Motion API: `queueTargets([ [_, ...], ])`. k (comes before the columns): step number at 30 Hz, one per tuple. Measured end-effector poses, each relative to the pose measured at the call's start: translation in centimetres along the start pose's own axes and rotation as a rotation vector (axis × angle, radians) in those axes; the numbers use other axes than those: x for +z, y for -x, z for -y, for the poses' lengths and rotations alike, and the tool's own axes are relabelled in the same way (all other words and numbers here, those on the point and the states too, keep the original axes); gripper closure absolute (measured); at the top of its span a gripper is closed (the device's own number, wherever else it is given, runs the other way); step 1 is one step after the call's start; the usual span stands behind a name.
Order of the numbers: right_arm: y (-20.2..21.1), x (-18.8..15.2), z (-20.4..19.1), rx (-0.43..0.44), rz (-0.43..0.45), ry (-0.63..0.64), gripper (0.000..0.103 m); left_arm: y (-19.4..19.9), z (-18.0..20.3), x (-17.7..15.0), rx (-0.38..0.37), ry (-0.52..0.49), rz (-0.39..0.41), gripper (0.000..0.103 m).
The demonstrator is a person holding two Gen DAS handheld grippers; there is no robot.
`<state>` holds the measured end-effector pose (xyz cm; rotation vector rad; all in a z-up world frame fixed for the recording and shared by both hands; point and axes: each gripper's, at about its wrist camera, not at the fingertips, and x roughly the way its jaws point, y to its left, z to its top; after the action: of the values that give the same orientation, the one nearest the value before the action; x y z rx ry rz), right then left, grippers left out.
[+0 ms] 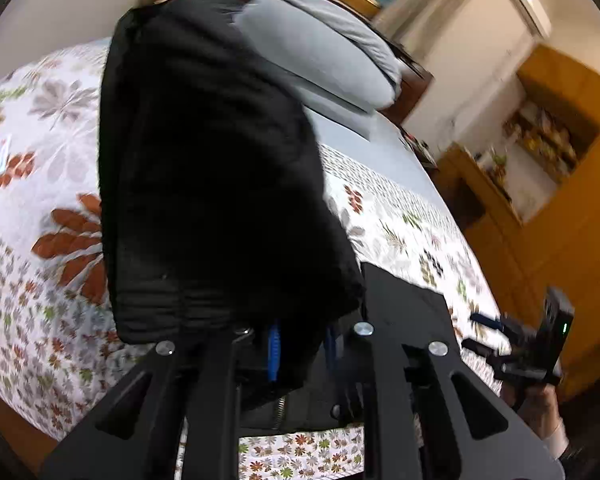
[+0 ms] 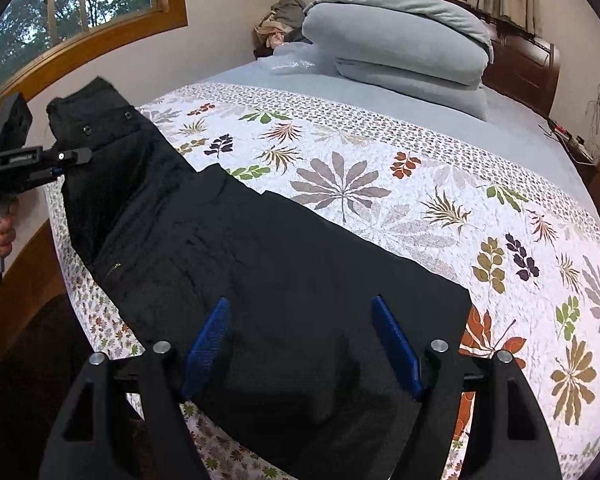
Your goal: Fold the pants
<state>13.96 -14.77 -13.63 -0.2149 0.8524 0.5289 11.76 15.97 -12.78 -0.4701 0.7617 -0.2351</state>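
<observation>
Left gripper [image 2: 56, 168] clenched on the waist end of the pants [image 2: 260, 264], lifted off the bed [image 2: 420, 168]; their length runs toward the released right gripper [image 2: 300, 344], hovering over the leg end

bare quilt [image 2: 380, 184] beyond pants [image 2: 260, 280], bedding stack [image 2: 400, 40] behind

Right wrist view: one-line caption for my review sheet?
Open right gripper poised over black pants on the floral bedspread; left gripper lifts the waistband end.
</observation>
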Motion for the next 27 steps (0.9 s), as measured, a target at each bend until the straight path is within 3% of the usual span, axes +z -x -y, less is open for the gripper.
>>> queueTargets([
  [11,-0.2,0.3,1.9,0.101,-0.019,-0.15,0.028,-2.7,3.2,-1.8,0.005,-0.13,-0.029,0.087],
  [16,0.0,3.3,1.9,0.255,-0.014,-0.226,0.02,-3.7,5.0,-3.0,0.02,-0.256,-0.057,0.085],
  [18,0.3,5.6,1.3,0.354,-0.003,-0.252,0.019,-4.5,5.9,-3.9,0.03,-0.322,-0.079,0.084],
  [20,0.3,7.6,0.7,0.464,-0.001,-0.279,0.011,-5.6,7.0,-5.0,0.04,-0.39,-0.1,0.084],
  [21,0.0,8.8,0.3,0.531,-0.01,-0.301,0.007,-5.9,7.2,-5.3,0.04,-0.409,-0.112,0.084],
  [23,-1.4,10.3,-0.4,0.583,-0.06,-0.337,0.006,-7.1,7.8,-6.4,0.045,-0.451,-0.14,0.084],
  [27,-5.8,10.9,-1.0,0.498,-0.227,-0.381,0.006,-9.0,8.3,-8.1,0.037,-0.496,-0.185,0.083],
])
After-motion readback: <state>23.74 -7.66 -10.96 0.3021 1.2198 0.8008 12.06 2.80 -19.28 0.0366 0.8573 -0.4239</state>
